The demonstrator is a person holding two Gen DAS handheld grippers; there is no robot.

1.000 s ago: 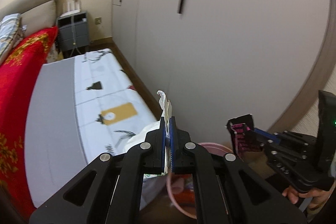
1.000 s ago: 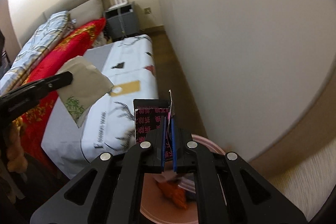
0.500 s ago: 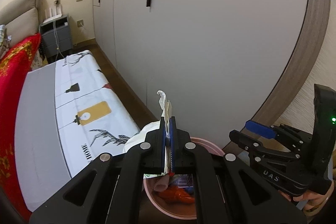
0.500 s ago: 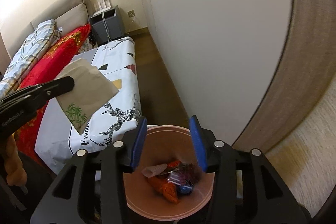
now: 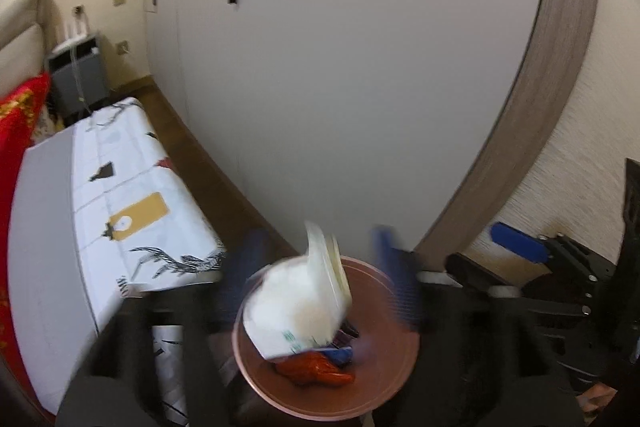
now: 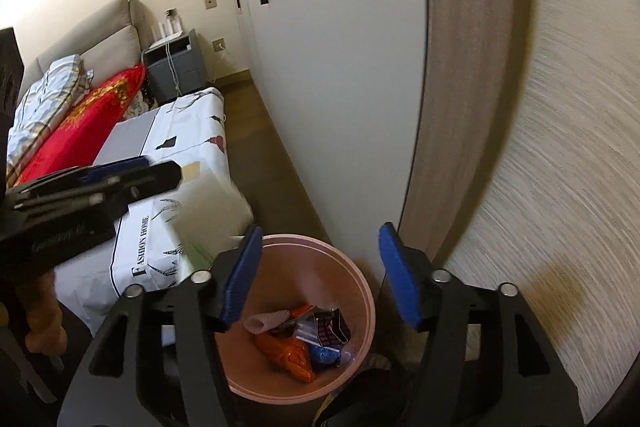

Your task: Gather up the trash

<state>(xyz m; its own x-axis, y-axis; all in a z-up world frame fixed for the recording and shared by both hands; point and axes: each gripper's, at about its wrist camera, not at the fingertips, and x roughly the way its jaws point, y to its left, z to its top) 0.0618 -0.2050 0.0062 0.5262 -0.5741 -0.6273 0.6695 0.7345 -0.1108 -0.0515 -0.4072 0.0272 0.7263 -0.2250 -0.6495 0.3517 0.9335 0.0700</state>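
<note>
The left gripper (image 5: 320, 279) has just been opening; its blurred blue pads (image 5: 394, 275) are standing apart, touching nothing, and the white paper packet with green print (image 5: 296, 307) is hanging loose above the round pink plastic bin (image 6: 362, 291). The right gripper (image 6: 320, 277) has been opening too, empty, over the wrappers (image 6: 304, 343) lying in the bin beside the white patterned bedsheet (image 6: 192, 139).
</note>
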